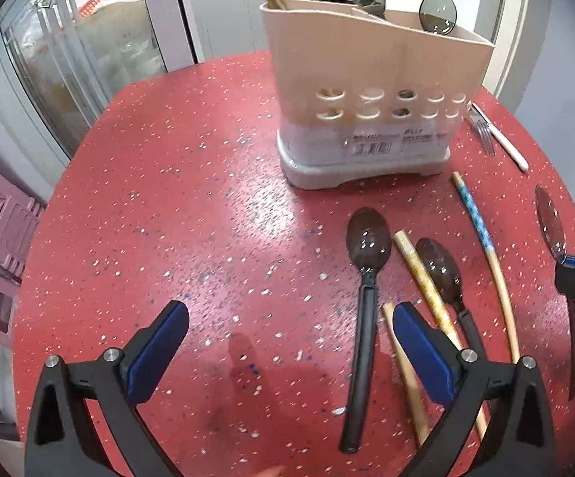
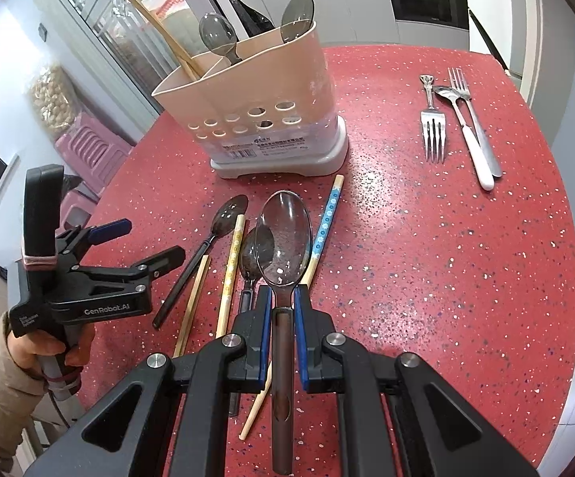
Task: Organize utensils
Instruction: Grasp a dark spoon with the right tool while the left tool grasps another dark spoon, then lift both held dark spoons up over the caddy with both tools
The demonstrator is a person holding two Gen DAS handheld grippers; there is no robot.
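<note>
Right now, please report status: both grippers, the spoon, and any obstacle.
Right gripper shut on clear spoon, lifted. Left gripper open, empty, above table. Holder ahead, path clear; loose spoons and chopsticks lie below.

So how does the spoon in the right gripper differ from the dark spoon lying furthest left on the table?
The held spoon is clamped at its neck between the right gripper fingers, lifted over the other utensils; the leftmost spoon lies flat on the red table, untouched. The held spoon's bowl looks clear and large, being near the camera; the other looks darker and smaller. Both are translucent smoky plastic spoons with dark handles, bowls toward the utensil holder.
</note>
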